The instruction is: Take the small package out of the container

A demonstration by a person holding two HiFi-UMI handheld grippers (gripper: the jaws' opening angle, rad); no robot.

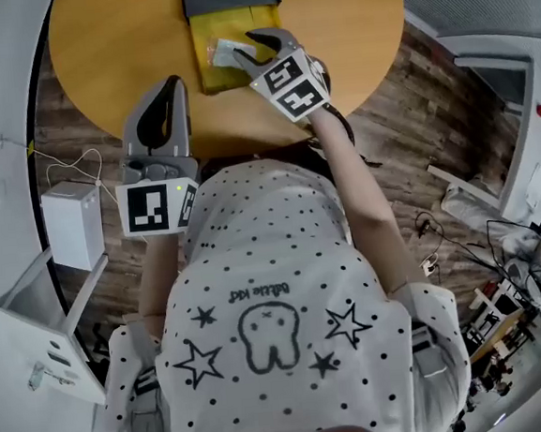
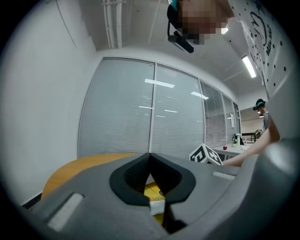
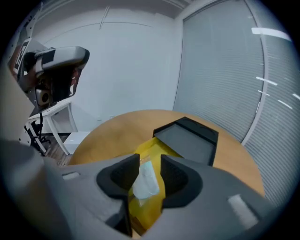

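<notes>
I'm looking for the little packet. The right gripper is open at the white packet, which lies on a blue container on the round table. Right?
Not quite. The container is yellow, not blue, as the right gripper view shows. The rest holds: the right gripper is open at the white packet, which lies on it on the round table.

1. Looked like an office or meeting room.
2. Was walled on the far side by glazed partitions (image 2: pixel 150 108) with closed blinds.
3. Was lit by ceiling strip lights (image 2: pixel 249 66).
4. Held a round wooden table (image 1: pixel 114 45) on wood-plank flooring (image 1: pixel 428 84).
5. Had a white desk (image 2: pixel 229 149) at far right, another person (image 2: pixel 261 112) beside it, and loose cables (image 1: pixel 69 167) on the floor at left.
</notes>
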